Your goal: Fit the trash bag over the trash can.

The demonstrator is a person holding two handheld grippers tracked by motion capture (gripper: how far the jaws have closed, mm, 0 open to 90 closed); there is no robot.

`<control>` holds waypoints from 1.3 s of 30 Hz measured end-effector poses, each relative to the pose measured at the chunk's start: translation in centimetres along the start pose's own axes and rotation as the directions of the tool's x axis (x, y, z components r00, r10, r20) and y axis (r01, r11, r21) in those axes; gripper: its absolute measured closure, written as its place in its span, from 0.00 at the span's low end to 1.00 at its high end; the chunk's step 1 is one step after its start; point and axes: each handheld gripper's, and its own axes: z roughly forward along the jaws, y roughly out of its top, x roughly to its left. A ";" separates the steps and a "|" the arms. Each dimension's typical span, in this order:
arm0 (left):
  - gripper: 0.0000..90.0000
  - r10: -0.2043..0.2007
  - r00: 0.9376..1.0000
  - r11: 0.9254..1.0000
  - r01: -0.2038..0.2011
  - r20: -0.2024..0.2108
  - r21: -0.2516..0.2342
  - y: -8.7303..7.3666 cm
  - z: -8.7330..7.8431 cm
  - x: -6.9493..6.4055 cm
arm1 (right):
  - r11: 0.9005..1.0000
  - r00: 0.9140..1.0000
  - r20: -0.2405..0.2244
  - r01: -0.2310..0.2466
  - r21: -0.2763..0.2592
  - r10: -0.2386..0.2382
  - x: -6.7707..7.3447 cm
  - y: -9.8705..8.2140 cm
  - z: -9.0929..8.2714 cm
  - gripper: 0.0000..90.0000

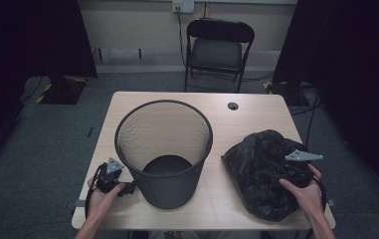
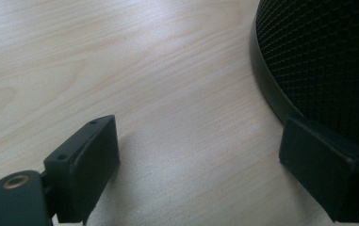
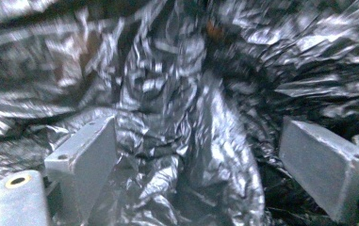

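A black mesh wastebasket (image 1: 169, 191) stands upright near the table's front, left of centre. My left gripper (image 1: 126, 188) lies on the table at its lower left. In the left gripper view the gripper (image 2: 198, 155) is open over bare wood, and its right jaw sits close beside the basket's base band (image 2: 273, 94). A crumpled black plastic bag (image 1: 256, 159) lies at the front right. My right gripper (image 1: 299, 170) rests against the bag's right side. In the right gripper view it (image 3: 198, 155) stands open with a loose fold of the bag (image 3: 167, 70) between the jaws, not pinched.
The light wooden table (image 1: 246, 119) has a round cable hole (image 1: 233, 106) at the back right. A black folding chair (image 1: 217, 47) stands behind the table. Dark curtains hang at both sides. Bare wood lies between basket and bag.
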 end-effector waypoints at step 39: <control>0.13 0.003 1.000 1.000 -0.003 -0.002 0.000 0.0 0.0 0.0 | 0.991 0.990 -0.140 -0.042 -0.127 0.024 2.0 0.0 -0.5 0.93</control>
